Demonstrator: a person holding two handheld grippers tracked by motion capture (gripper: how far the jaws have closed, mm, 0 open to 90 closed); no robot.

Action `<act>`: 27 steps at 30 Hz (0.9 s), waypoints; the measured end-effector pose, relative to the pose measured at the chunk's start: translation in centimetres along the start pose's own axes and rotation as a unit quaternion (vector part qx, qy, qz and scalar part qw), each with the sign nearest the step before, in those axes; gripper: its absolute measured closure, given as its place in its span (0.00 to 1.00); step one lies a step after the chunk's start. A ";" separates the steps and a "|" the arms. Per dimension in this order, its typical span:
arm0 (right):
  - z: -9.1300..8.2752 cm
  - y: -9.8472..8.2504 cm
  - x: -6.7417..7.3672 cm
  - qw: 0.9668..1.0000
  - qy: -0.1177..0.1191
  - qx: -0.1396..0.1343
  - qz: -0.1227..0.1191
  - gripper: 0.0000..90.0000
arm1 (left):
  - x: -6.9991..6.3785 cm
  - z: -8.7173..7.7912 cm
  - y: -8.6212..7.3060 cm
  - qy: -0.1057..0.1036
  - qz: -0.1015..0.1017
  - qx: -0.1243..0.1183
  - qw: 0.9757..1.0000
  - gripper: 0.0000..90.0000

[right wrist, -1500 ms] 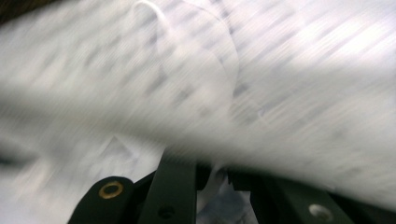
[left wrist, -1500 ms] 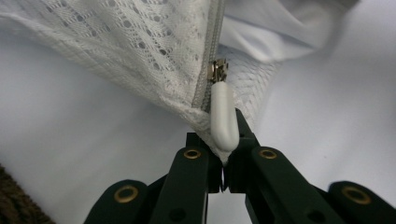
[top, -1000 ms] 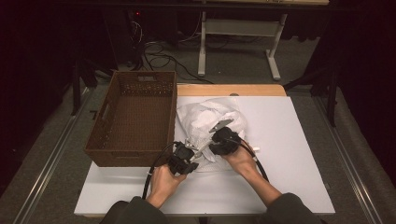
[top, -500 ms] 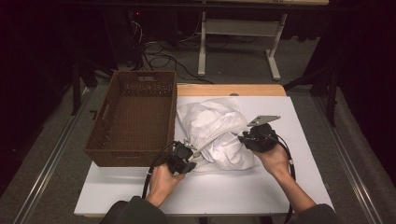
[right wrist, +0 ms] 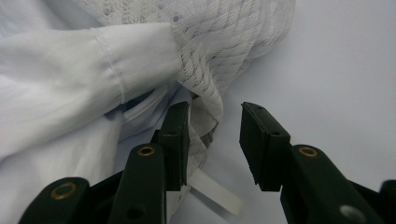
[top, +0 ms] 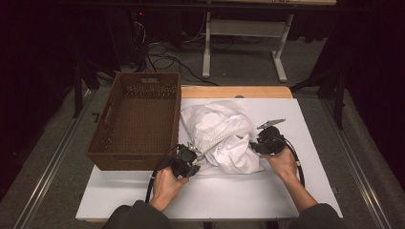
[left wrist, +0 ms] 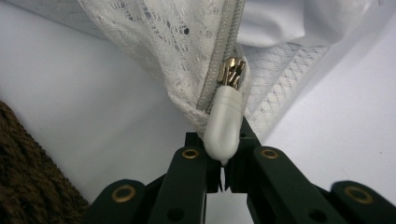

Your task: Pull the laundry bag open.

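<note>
A white mesh laundry bag (top: pixel 217 136) with soft white cloth inside lies crumpled on the white table top (top: pixel 248 195), just beside the brown woven basket (top: pixel 136 119). Its net has a fine lace pattern, and a grey zipper runs along the edge down to a white plastic zipper pull (left wrist: pixel 225 122) on a gold slider. The left gripper (top: pixel 188 160) has its jaws pressed together on the bag's edge at this pull. The right gripper (right wrist: pixel 215 140) is at the bag's other side; its jaws have just been opening and stand apart, with the mesh edge between them but not pinched.
</note>
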State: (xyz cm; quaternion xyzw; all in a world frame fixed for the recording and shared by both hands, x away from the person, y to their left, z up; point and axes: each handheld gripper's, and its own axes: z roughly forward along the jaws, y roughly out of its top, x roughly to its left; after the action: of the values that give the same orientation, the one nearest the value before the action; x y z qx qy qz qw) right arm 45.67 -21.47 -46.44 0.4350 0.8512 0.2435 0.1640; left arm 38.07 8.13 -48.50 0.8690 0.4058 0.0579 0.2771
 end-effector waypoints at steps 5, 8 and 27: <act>1.5 0.4 0.1 1.000 0.000 -0.003 0.016 0.71 | 0.2 0.2 0.0 0.000 -0.001 -0.003 1.000 0.94; 1.9 0.4 0.3 1.000 0.000 -0.005 0.006 0.93 | 0.2 0.1 0.0 0.000 0.000 -0.010 1.000 0.94; -3.6 -3.0 -0.3 1.000 -0.010 -0.016 -0.017 0.82 | -0.2 0.2 0.7 -0.005 -0.001 -0.029 1.000 0.82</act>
State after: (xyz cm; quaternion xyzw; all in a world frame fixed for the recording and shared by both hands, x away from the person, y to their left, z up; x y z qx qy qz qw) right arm 42.08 -24.21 -45.14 0.4198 0.8529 0.2501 0.1836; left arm 38.52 7.53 -48.31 0.8605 0.4037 0.0646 0.3041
